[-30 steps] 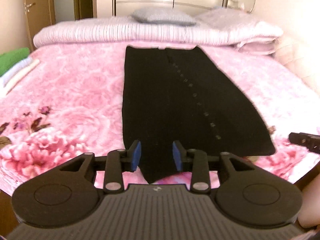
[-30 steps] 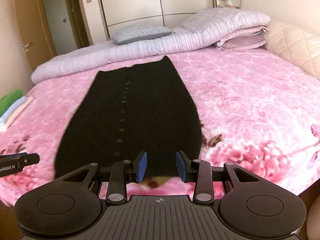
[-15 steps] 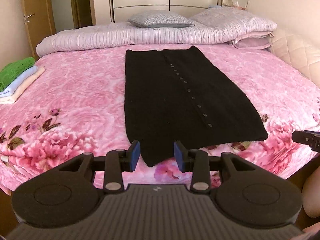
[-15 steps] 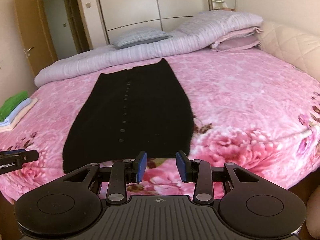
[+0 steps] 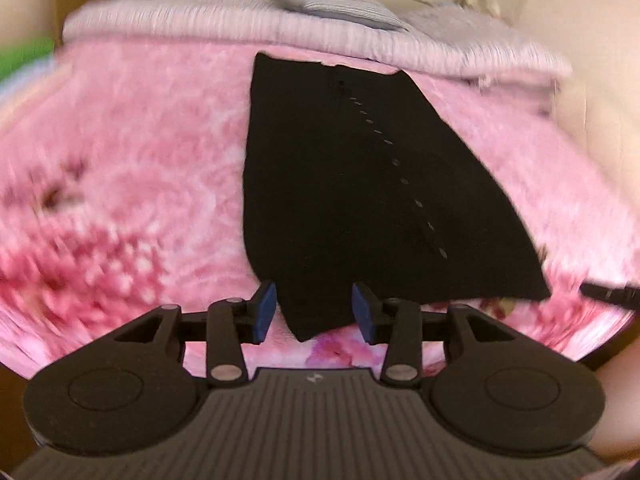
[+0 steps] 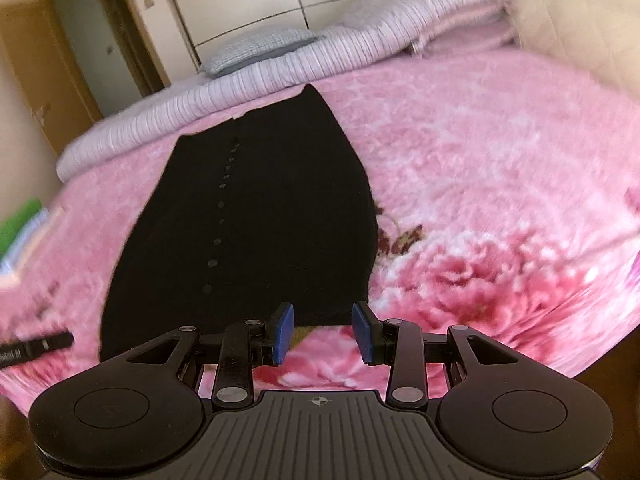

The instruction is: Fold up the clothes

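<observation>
Both my grippers have dropped toward the black garment [image 5: 360, 200] – left gripper [image 5: 315, 307] opening astride its near-left corner, right gripper [image 6: 322, 333] open, empty, just short of the hem – its length running away from me

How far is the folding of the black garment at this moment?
Done: the black garment lies spread flat on the pink bedspread. In hand: left gripper, fingers opening, and right gripper sit at its near corners, gripping nothing. Left: every fold.
</observation>
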`<state>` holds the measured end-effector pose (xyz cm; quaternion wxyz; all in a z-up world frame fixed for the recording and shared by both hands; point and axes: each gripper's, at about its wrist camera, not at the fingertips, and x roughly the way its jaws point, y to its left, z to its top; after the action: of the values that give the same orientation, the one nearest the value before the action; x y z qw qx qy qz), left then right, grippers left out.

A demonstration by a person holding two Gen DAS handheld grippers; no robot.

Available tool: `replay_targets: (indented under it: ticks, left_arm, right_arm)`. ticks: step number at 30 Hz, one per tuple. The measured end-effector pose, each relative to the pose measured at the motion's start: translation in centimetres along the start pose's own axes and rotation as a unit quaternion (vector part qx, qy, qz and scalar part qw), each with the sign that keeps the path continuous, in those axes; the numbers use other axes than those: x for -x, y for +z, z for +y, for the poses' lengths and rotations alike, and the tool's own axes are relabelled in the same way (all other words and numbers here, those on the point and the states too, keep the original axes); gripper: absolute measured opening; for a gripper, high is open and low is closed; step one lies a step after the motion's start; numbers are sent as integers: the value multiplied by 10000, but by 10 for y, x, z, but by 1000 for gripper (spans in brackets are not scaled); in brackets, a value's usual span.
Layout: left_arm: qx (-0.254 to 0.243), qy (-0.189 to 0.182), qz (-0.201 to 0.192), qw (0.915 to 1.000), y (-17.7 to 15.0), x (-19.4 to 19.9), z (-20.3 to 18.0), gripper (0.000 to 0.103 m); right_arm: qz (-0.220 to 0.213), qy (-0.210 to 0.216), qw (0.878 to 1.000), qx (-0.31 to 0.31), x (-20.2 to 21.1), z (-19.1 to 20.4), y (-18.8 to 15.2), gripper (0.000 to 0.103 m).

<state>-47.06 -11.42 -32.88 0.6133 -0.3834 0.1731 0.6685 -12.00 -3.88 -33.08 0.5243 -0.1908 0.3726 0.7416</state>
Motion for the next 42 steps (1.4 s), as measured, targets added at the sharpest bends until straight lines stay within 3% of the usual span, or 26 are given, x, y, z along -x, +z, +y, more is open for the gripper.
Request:
replay_targets:
  ticks: [5, 11, 18, 20, 26, 29, 30, 31, 35, 39, 42]
  left_arm:
    - [1330, -510, 112, 9897, 3, -26, 61, 38]
    - [2304, -941, 466, 9674, 7, -76, 82, 38]
    - [2867, -1525, 391, 9450, 7, -105, 92, 39]
    - [2880, -1645, 402, 9425, 6, -110, 92, 39]
    - [3089, -2042, 555, 9273, -8, -109, 91, 38]
    - [3085, -2091, 551, 9263, -12, -111, 88, 35]
    - [3048, -2058, 600, 9280, -10, -112, 86, 24]
    - [3011, -2034, 650, 9294, -9, -114, 84, 8]
    - [2816, -2095, 468, 9352, 1, -105, 83, 8]
    - [2514, -2179, 31, 9430, 9, -72, 83, 7]
    - [2476, -2241, -103, 9425, 6, -51, 89, 7]
  right_arm:
    - [264, 576, 9928, -1012, -28, -53, 10, 37]
    - [682, 858, 9773, -1811, -74, -81, 22, 37]
    - [905, 1392, 9570, -2378, -109, -97, 31, 36]
    - [931, 1554, 9513, -2495, -115, -101, 31, 36]
    - [870, 1829, 9419, -2681, -108, -109, 20, 36]
    - [850, 1837, 9385, -2796, -107, -109, 19, 36]
    - [855, 1803, 9390, -2800, -106, -108, 20, 34]
    - [867, 1728, 9412, -2769, -106, -106, 22, 14]
    - [752, 1606, 9472, -2673, -93, -99, 27, 10]
    - [455, 1849, 9468, -2595, -63, -88, 32, 9]
    - [368, 2001, 9450, -2559, -43, -79, 30, 9]
